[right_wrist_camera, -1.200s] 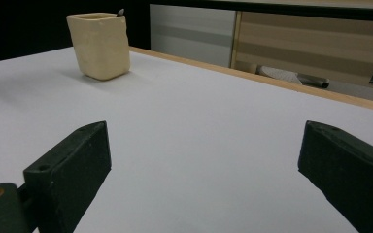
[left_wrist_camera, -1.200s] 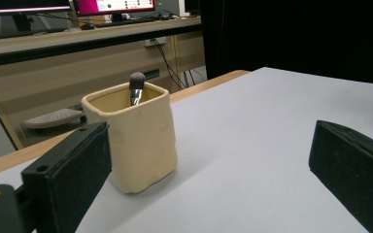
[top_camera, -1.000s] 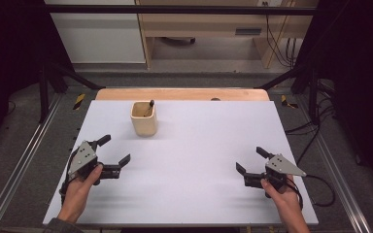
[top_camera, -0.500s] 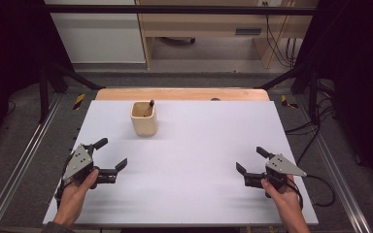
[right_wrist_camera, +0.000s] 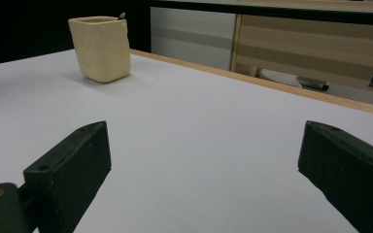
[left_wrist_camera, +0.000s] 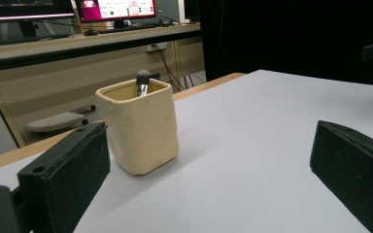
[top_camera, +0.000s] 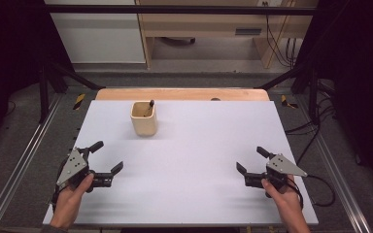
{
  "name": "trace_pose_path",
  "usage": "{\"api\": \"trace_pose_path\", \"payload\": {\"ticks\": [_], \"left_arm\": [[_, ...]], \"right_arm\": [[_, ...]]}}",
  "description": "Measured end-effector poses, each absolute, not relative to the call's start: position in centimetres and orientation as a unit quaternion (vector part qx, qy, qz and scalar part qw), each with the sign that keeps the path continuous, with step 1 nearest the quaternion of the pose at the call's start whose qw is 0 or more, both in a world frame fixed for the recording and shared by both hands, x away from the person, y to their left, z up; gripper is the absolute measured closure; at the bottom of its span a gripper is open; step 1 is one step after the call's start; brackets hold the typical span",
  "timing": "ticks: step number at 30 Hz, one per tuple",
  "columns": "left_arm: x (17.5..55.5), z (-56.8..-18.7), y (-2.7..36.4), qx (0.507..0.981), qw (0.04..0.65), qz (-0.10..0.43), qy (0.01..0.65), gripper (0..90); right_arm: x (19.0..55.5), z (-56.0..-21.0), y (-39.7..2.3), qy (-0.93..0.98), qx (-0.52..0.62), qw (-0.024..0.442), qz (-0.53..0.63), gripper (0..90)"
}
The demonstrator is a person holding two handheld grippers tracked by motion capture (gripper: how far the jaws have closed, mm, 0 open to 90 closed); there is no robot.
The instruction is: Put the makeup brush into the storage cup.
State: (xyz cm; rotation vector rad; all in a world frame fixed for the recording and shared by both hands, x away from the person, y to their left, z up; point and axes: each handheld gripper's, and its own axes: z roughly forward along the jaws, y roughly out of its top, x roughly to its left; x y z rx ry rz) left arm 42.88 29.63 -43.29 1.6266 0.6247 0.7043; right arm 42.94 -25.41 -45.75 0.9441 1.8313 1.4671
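Item: cream cup (top_camera: 144, 118), squarish with rounded corners, standing upright on the white bench (top_camera: 199, 160), far-left part of the top, near the wooden back edge. No brand, label or writing is legible on the cup.

Contents: one brush (top_camera: 150, 106) with a dark rounded head. In the high view it leans toward the cup's far-right corner, its long axis tilted off vertical and its head uppermost, just clear of the rim. In the left gripper view the head and a short silver ferrule (left_wrist_camera: 142, 83) stand above the rim; in the right gripper view just a small tip (right_wrist_camera: 122, 15) peeks over the cup's right corner.

Left gripper (top_camera: 107, 156): held in a hand at the bench's near-left edge, jaws wide apart, holding nothing, well apart from the cup. Its own view faces the cup, which sits just right of the left jaw.

Right gripper (top_camera: 251, 159): held in a hand at the near-right part of the bench, jaws wide apart, holding nothing, well apart from the cup.

Writing: the left gripper view shows a lit monitor (left_wrist_camera: 116, 8) on a desk behind the bench, with a pink band and text too small to read.
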Motion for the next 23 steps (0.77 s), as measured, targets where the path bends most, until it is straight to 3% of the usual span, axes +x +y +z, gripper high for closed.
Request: {"api": "trace_pose_path", "payload": {"ticks": [23], "left_arm": [[42.35, -44.02, 30.58, 0.686, 0.600, 0.307, 0.274, 0.6]], "right_arm": [[43.05, -45.70, -25.42, 0.686, 0.359, 0.303, 0.556, 5.1]]}}
